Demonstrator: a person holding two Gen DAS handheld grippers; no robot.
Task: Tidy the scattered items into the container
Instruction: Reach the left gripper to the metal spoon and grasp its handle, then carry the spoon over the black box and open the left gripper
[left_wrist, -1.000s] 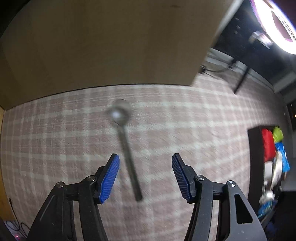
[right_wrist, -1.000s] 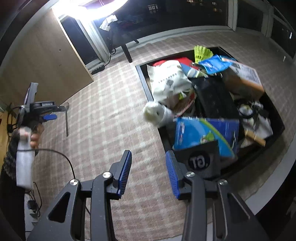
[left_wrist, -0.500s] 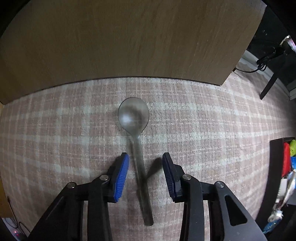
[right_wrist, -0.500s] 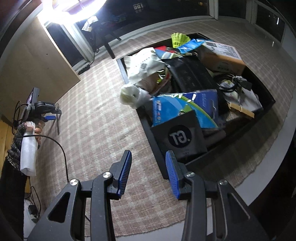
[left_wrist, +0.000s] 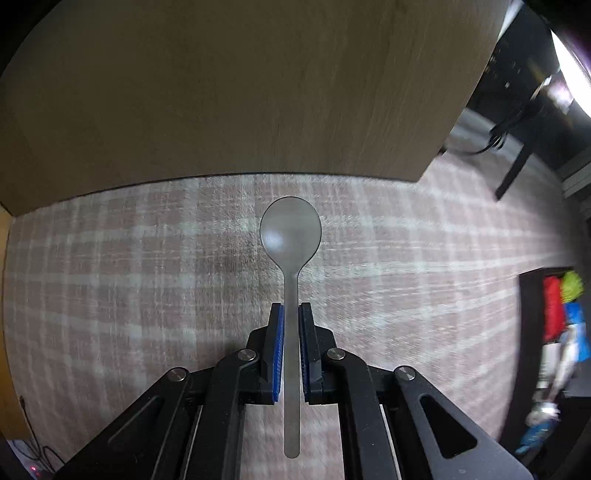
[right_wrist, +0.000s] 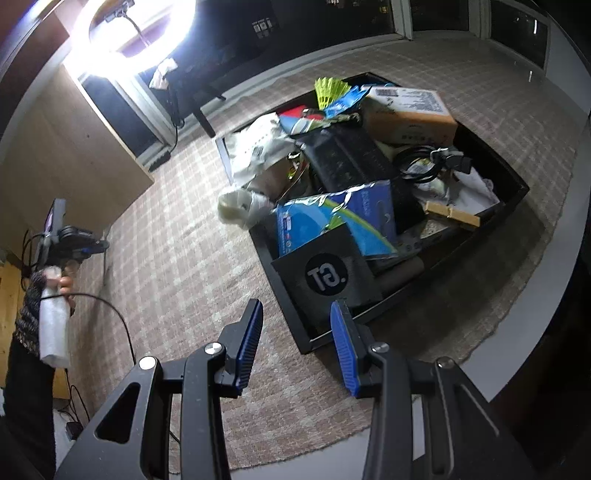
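Left wrist view: the left gripper (left_wrist: 290, 317) has just been closing, and now its blue pads (left_wrist: 279, 347) press on both sides of the handle of a metal spoon (left_wrist: 290, 236). A second ago the pads stood wide apart and the spoon lay slanted and blurry between them. Now it points straight out from the pads, bowl first, over the checked rug (left_wrist: 110, 277). The rug looks smeared, so I cannot tell if the spoon touches it. A wooden panel (left_wrist: 240, 92) stands past the bowl.

Right wrist view: the right gripper (right_wrist: 295, 347) is about half open and holds nothing. It is over the rug, near a corner of the black tray (right_wrist: 295, 314). The tray is full: a black sleeve marked "GT" (right_wrist: 328, 277), a blue packet (right_wrist: 332, 218), a cardboard box (right_wrist: 410, 110) and a white bag (right_wrist: 258, 151). The tray sits further to the right in the picture than a second ago. Far left, a hand (right_wrist: 66, 280) holds the other gripper, small and partly cut off. The things deep in the tray are too jumbled to name.
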